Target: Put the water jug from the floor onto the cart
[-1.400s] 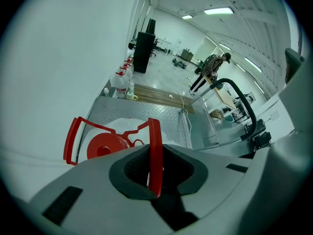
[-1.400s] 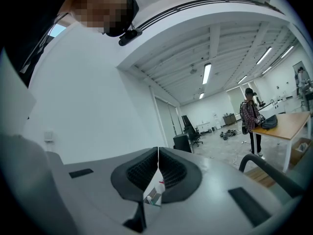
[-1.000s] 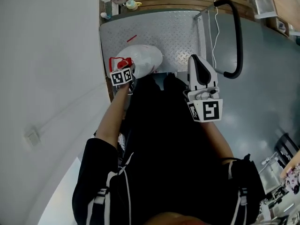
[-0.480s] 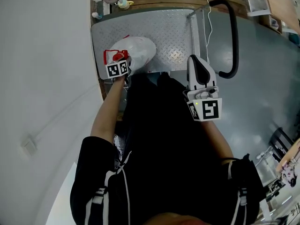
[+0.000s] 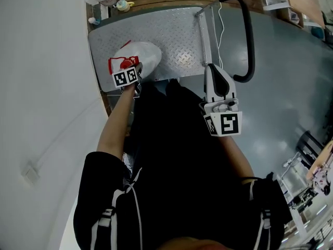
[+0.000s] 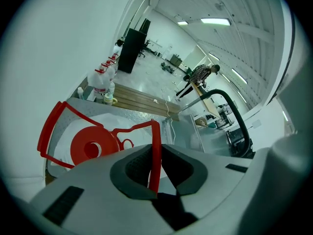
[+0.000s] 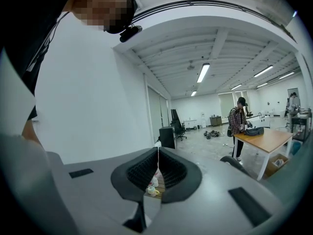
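While left gripper (image 6: 155, 152) clamps handle (image 6: 133, 128) of water jug (image 5: 144, 56) over cart (image 5: 179, 33), right gripper (image 7: 158, 152) closed

White wall (image 5: 41, 103) down the left of the head view, glossy grey floor (image 5: 291, 77) on the right, and in the right gripper view strip lights (image 7: 202, 72) glow upper middle over a wooden desk (image 7: 266, 138) at far right.
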